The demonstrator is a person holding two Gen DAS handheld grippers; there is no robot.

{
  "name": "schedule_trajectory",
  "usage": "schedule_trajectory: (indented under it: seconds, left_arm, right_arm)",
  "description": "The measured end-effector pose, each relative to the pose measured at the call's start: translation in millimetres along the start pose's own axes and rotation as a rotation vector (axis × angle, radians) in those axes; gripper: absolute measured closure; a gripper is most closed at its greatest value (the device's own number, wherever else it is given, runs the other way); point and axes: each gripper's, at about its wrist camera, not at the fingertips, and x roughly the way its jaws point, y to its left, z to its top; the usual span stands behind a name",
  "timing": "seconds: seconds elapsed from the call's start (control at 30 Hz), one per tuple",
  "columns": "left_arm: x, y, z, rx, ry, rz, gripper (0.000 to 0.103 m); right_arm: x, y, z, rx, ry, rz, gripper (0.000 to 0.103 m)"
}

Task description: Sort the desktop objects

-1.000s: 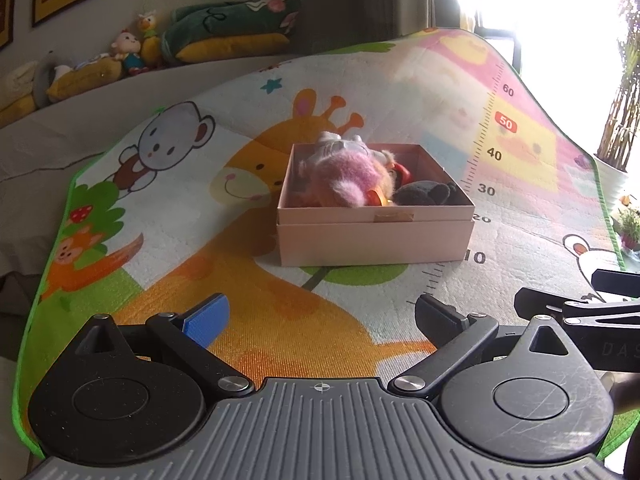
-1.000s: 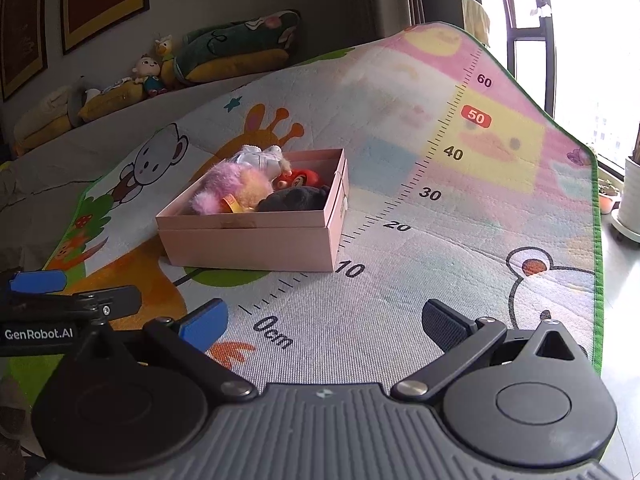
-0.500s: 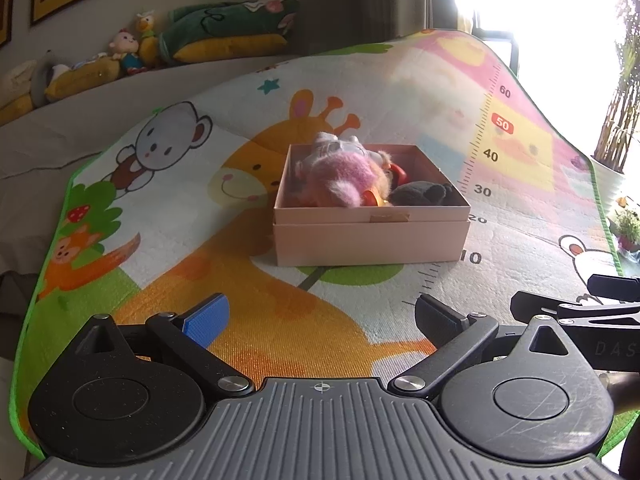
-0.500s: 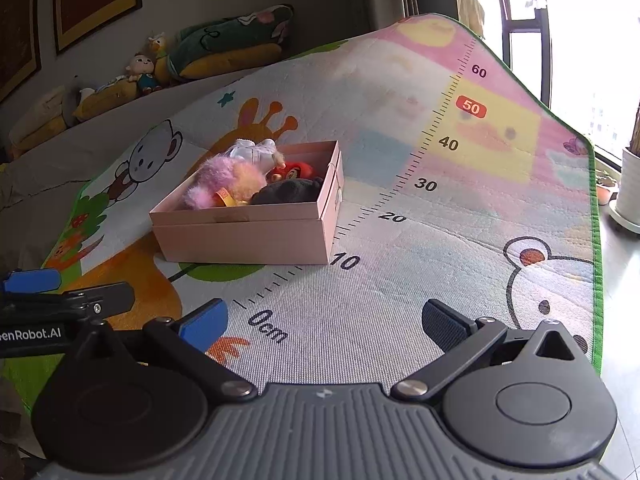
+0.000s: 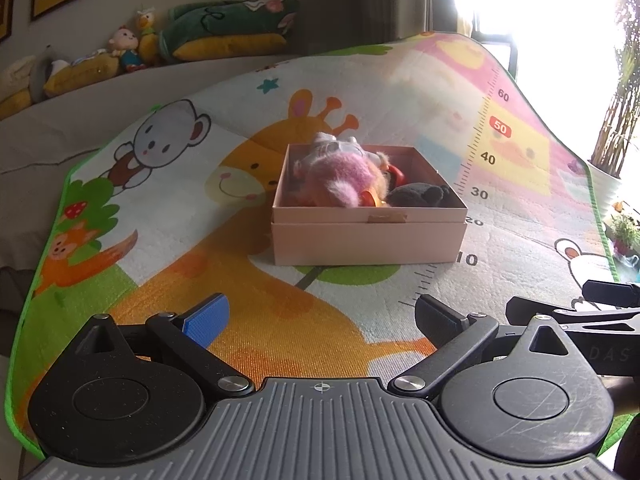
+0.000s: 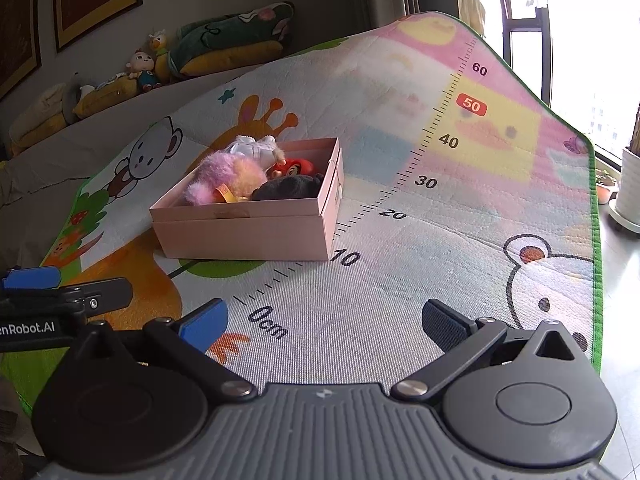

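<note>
pink box nearer, both tongs empty

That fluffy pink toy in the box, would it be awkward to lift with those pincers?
Probably soft: the pink plush toy looks furry, so fingers would likely sink in and squash it. It is likely light for its size. It lies crowded against other toys in the pink box, so neighbours might get dragged along.
</note>
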Motion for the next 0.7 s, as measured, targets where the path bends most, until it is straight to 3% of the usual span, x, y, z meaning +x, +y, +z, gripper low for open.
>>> schedule_trajectory:
  seconds: [0.7]
  left_arm:
    - [-1.2, 1.7, 1.4, -0.017, 0.0, 0.008, 0.002]
  right_arm:
    - [-2.5, 2.6, 2.0, -0.013, -0.015, -0.005, 0.0]
